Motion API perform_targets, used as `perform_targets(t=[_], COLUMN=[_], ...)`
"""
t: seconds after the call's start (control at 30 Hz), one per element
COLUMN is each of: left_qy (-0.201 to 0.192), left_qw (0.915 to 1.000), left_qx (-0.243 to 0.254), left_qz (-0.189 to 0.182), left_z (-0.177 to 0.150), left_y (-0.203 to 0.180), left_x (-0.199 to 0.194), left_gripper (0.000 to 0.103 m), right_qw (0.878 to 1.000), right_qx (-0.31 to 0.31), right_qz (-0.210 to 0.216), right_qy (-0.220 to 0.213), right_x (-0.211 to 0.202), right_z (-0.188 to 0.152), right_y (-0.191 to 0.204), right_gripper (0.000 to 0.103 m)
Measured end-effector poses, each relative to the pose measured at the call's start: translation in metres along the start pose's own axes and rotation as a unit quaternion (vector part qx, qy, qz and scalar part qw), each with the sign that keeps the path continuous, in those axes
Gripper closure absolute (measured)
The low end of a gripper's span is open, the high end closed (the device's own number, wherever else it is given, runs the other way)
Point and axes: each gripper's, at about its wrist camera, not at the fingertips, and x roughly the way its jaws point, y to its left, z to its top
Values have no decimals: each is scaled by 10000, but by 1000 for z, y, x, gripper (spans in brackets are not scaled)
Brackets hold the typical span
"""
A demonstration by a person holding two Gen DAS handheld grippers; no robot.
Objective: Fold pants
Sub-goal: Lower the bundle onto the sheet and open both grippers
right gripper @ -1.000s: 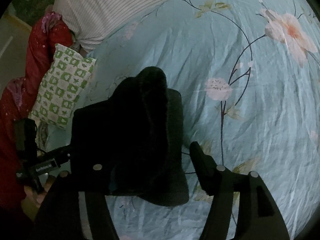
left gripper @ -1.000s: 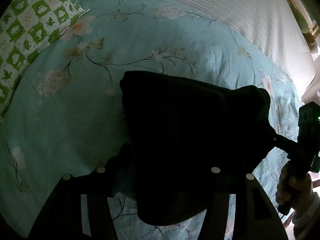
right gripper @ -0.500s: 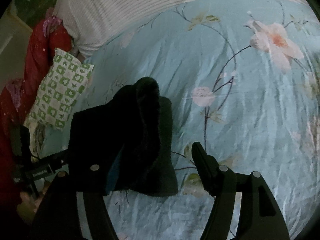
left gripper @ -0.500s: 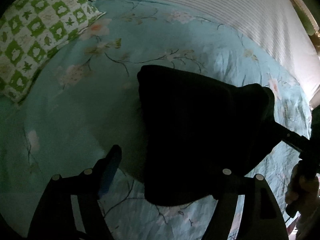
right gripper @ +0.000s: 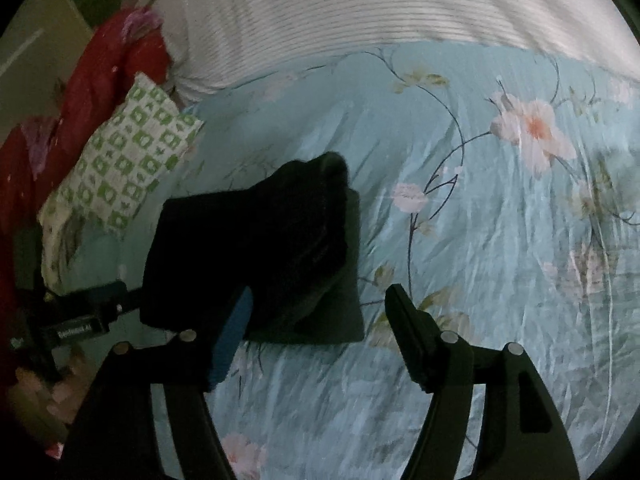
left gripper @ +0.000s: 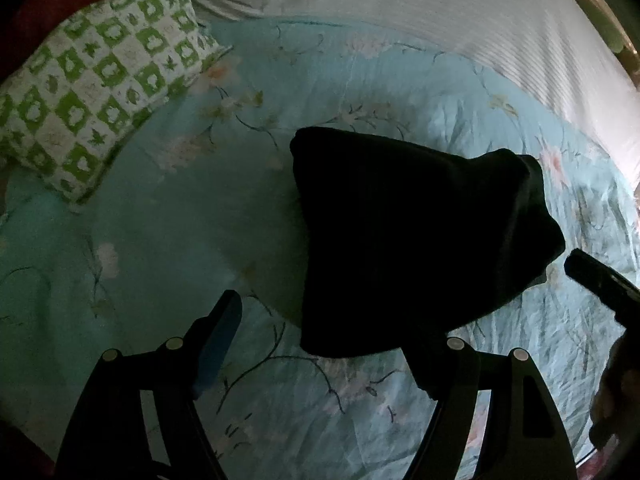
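Two grippers hang over a bed, and both have let go. The left gripper (left gripper: 332,344) has its fingers (left gripper: 224,320) spread wide; the log of the jaws and the views agree that they have just been opening. One finger stands clear over the sheet, the other sits at the near edge of the pants (left gripper: 412,232), partly hidden behind the dark cloth, so whether it brushes the fabric cannot be told, but nothing is pinched. The right gripper (right gripper: 320,320) has likewise just been opening: its blue-padded finger lies at the near edge of the bundle and the other stands well off it over bare sheet, with no cloth clamped between them.

Folded into a thick, compact dark packet, the pants lie on the floral blue bedsheet (left gripper: 200,208), near the middle of the bed, well apart from the green checked pillow (left gripper: 96,92) and the striped white bedding (left gripper: 440,24) beyond. That flat, open patch suits a fold, since the layers can settle without snagging. One end of the packet bulges up, so the stack looks loose rather than pressed. Releasing from both sides at once probably lets the packet rest evenly, and the folding looks all but complete.
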Motion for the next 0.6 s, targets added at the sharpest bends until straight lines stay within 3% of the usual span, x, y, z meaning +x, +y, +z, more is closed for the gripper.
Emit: perform_targets(t=[0.6], left_qy=[-567], left_qw=[9969], left_qx=[281], left_qz=[457], left_z=[-34], left_y=[-23], left_x=[-22], left_gripper=[27], right_qw=[9888], right_qx=[-1367], right_qz=[-337], right_qy=[-491], right_x=[-11], right_z=[-32], right_y=[54], right_gripper=[17])
